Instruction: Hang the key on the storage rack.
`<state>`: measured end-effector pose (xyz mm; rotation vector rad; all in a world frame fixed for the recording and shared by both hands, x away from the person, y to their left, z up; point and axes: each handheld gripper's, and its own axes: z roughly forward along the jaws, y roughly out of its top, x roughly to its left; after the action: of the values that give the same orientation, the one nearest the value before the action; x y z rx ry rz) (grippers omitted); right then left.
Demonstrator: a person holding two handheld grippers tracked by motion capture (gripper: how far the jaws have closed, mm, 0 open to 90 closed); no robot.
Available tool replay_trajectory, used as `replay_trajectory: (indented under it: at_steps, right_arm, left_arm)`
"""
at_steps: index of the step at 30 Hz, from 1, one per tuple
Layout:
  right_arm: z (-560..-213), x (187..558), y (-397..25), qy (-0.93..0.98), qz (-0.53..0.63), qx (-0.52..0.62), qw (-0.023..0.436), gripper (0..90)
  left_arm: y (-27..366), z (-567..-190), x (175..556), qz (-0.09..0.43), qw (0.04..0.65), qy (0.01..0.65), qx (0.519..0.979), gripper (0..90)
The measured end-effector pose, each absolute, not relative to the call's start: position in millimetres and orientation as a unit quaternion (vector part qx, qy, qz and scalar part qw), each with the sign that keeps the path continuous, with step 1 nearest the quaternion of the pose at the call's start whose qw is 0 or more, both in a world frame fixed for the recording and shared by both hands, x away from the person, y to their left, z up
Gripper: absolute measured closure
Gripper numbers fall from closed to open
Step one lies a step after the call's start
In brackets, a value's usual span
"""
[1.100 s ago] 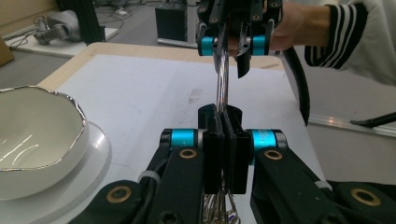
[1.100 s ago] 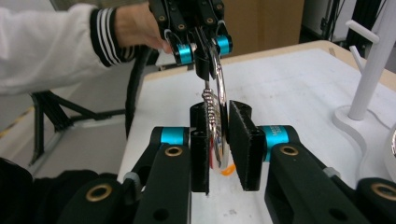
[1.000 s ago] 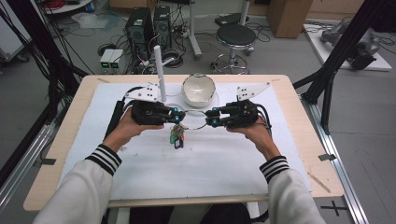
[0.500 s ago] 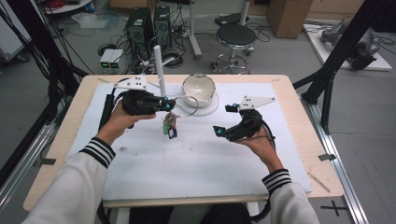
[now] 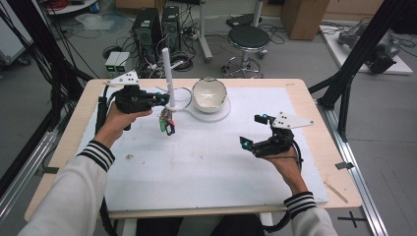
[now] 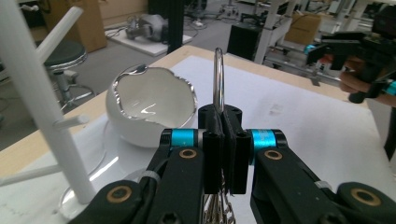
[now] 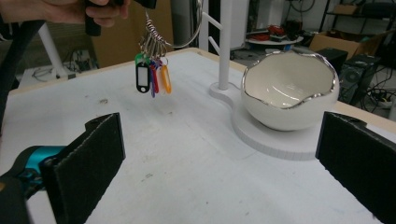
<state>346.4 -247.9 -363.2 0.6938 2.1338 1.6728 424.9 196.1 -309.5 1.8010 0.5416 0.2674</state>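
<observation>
The left gripper (image 5: 162,100) is closed on the large metal key ring (image 6: 218,77). In the left gripper view, both black jaws are pressed together with the ring clamped edge-on between them, and the ring rises upright above the jaw tips. The ring is held above the table (image 5: 295,88), clear of the white mat (image 5: 196,162).

A bunch of coloured key tags (image 5: 166,123) hangs from the ring below the left gripper. In the right gripper view, the tags (image 7: 152,74) appear as green, black, red and orange pieces suspended in the air, not touching the mat.

The held ring is just beside the white stand (image 5: 167,73), a vertical post with short side pegs. The post rises from a flat white base (image 5: 216,114). The egg-shaped white bowl (image 5: 209,94) with a jagged silver rim sits on the same base, to the right of the post.

The right gripper (image 5: 252,132) is wide open and holds nothing. In the right gripper view, its two black jaws stand at opposite edges of the frame with the bowl (image 7: 289,91) between them farther off. This gripper is over the right part of the mat, well apart from the stand and the key ring.
</observation>
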Motion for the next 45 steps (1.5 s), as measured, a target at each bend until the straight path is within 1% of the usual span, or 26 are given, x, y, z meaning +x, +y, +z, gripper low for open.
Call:
replay_trajectory:
  at_steps: [13, 15, 24, 28, 34, 39, 45]
  right_arm:
    - [-398.4, 325.8, -276.9, 0.72, 0.607, 0.27, 0.201, 0.8]
    - [-402.1, 323.4, -278.7, 0.718, 0.608, 0.274, 0.199, 0.8]
    - [-420.1, 320.8, -283.8, 0.712, 0.609, 0.283, 0.205, 0.8]
    - [-425.5, 319.9, -285.6, 0.706, 0.612, 0.29, 0.208, 0.8]
    - [-433.4, 318.3, -284.7, 0.702, 0.614, 0.294, 0.212, 0.8]
    - [-438.5, 317.8, -283.5, 0.702, 0.611, 0.294, 0.219, 0.8]
    - [-442.6, 314.8, -280.9, 0.702, 0.614, 0.291, 0.217, 0.8]
  left_arm:
    - [208.2, -319.4, 440.9, 0.154, 0.568, 0.287, 0.756, 87.3]
    - [209.6, -321.1, 442.8, 0.159, 0.564, 0.293, 0.755, 87.3]
    - [215.7, -327.5, 451.2, 0.167, 0.561, 0.316, 0.747, 87.3]
    - [216.5, -332.2, 456.0, 0.173, 0.551, 0.328, 0.748, 87.2]
    - [218.9, -337.9, 462.7, 0.182, 0.549, 0.351, 0.736, 87.2]
    - [217.9, -342.5, 466.3, 0.184, 0.539, 0.361, 0.739, 87.2]
    - [219.2, -347.1, 471.0, 0.19, 0.531, 0.368, 0.739, 87.2]
